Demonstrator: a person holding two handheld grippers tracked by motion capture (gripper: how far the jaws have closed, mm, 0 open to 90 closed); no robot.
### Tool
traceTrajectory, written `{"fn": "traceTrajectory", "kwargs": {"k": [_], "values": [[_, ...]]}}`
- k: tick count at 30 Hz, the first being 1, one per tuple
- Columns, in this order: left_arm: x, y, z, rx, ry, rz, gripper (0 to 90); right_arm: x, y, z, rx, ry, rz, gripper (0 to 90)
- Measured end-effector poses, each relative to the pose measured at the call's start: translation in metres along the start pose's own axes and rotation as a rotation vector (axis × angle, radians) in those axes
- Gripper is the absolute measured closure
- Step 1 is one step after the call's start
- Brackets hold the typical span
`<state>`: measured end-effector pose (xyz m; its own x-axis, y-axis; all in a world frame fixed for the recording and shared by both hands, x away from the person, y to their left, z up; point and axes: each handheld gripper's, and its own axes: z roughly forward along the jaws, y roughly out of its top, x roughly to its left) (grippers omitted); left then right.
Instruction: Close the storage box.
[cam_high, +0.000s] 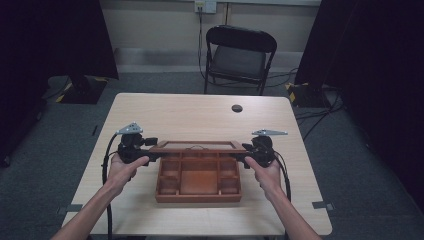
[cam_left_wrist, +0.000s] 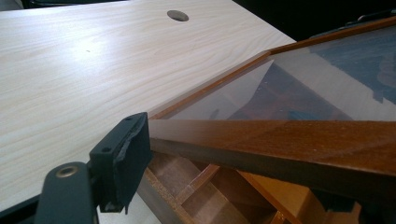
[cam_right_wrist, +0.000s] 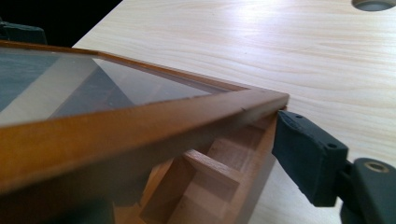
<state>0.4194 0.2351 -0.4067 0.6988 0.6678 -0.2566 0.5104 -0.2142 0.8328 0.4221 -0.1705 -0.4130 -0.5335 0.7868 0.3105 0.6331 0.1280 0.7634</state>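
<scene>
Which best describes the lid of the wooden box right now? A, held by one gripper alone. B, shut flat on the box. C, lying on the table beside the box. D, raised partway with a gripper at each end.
D: the glass-paned lid stands raised over the box, with the left gripper and right gripper at its ends.

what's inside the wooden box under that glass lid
Wooden dividers form compartments inside the box, and those in sight look empty. The raised glass lid covers the rear ones.

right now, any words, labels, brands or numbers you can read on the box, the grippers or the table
None can be read.
Wooden box and its glass lid: no lettering.
Table: bare wood grain, no print.
Left gripper and right gripper: no legible marking.
Wall socket: too small to tell.
</scene>
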Motion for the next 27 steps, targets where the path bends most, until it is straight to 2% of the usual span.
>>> {"fn": "traceTrajectory", "kwargs": {"k": [4,9,11,12,14,15,16,17,18,20,23,27], "values": [[0.0,0.0,0.0,-0.002,0.001,-0.003,22.5,-0.003,-0.002,-0.005,-0.001,-0.007,0.013,31.9],[-0.001,0.0,0.0,-0.01,0.001,-0.01,22.3,-0.009,-0.006,-0.015,0.01,-0.03,0.004,32.6],[-0.001,0.0,-0.001,-0.009,0.0,-0.012,22.3,-0.013,-0.007,-0.019,0.027,-0.038,0.014,32.8],[-0.001,0.001,-0.001,-0.011,-0.002,-0.012,22.3,-0.019,-0.007,-0.022,0.023,-0.052,0.009,38.5],[-0.001,0.001,-0.001,-0.008,-0.006,-0.013,22.4,-0.021,-0.007,-0.024,0.014,-0.04,0.008,41.9],[-0.001,0.001,-0.001,-0.007,-0.008,-0.014,22.7,-0.025,-0.006,-0.025,0.011,-0.033,0.015,41.1],[-0.002,0.001,-0.001,-0.004,-0.01,-0.011,22.6,-0.027,-0.003,-0.027,0.01,-0.053,0.011,39.4],[-0.002,0.001,-0.001,-0.004,-0.01,-0.011,22.5,-0.027,-0.003,-0.027,0.01,-0.053,0.011,39.4],[-0.003,0.001,-0.002,-0.008,-0.011,-0.007,22.4,-0.029,-0.001,-0.028,0.004,-0.075,0.014,38.3],[-0.004,0.001,-0.003,-0.009,-0.016,-0.004,22.3,-0.03,0.0,-0.029,0.002,-0.075,0.02,38.3],[-0.005,0.001,-0.004,-0.014,0.003,-0.001,21.3,-0.03,0.006,-0.031,-0.016,-0.086,0.025,41.5],[-0.008,0.001,-0.006,-0.007,0.013,0.011,20.0,-0.024,0.017,-0.036,-0.035,-0.082,0.003,43.2]]}}
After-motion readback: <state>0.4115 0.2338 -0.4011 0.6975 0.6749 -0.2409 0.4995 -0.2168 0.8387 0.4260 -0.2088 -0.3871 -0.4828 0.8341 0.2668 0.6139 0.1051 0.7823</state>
